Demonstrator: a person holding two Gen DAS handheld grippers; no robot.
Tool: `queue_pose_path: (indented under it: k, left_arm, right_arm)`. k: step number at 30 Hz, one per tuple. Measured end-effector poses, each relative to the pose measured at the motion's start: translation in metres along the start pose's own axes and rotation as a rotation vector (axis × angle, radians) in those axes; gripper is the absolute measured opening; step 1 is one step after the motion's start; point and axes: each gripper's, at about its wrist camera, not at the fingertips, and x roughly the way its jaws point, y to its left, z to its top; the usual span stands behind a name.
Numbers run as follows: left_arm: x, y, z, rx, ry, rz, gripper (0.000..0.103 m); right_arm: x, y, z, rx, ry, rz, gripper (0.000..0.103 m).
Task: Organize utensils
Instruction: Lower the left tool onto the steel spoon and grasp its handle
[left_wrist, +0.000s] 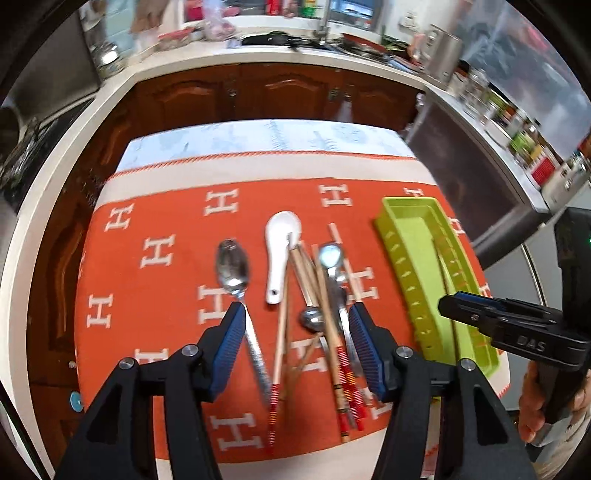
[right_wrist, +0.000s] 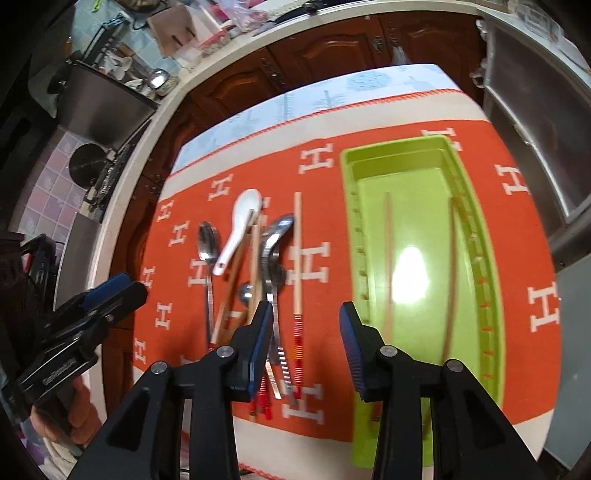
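Note:
A pile of utensils lies on the orange cloth (left_wrist: 155, 280): a white ceramic spoon (left_wrist: 281, 243) (right_wrist: 240, 225), a large metal spoon (left_wrist: 232, 267) (right_wrist: 207, 240), further metal spoons (left_wrist: 330, 258) (right_wrist: 275, 236) and several wooden chopsticks (left_wrist: 281, 325) (right_wrist: 297, 258) with red-striped ends. A green tray (left_wrist: 421, 280) (right_wrist: 491, 258) on the right holds two chopsticks (right_wrist: 387, 258). My left gripper (left_wrist: 297, 314) is open above the pile. My right gripper (right_wrist: 304, 314) is open and empty, between the pile and the tray; it also shows in the left wrist view (left_wrist: 491, 317).
The table sits in a kitchen, with wooden cabinets (left_wrist: 280, 92) and a white counter (left_wrist: 258, 55) crowded with items behind. A steel appliance (right_wrist: 535, 129) stands at the right. The left gripper's body (right_wrist: 85, 317) shows at left in the right wrist view.

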Motion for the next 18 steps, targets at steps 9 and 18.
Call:
queue_pose_path:
  k: [9, 18]
  left_arm:
    - [0.035, 0.043, -0.018, -0.089, 0.065, -0.029, 0.056]
    - [0.091, 0.057, -0.032, -0.122, 0.147, -0.154, 0.022]
  right_arm:
    - [0.027, 0.029, -0.009, -0.017, 0.007, 0.061, 0.038]
    - [0.065, 0.037, -0.026, -0.031, 0.064, 0.093, 0.038]
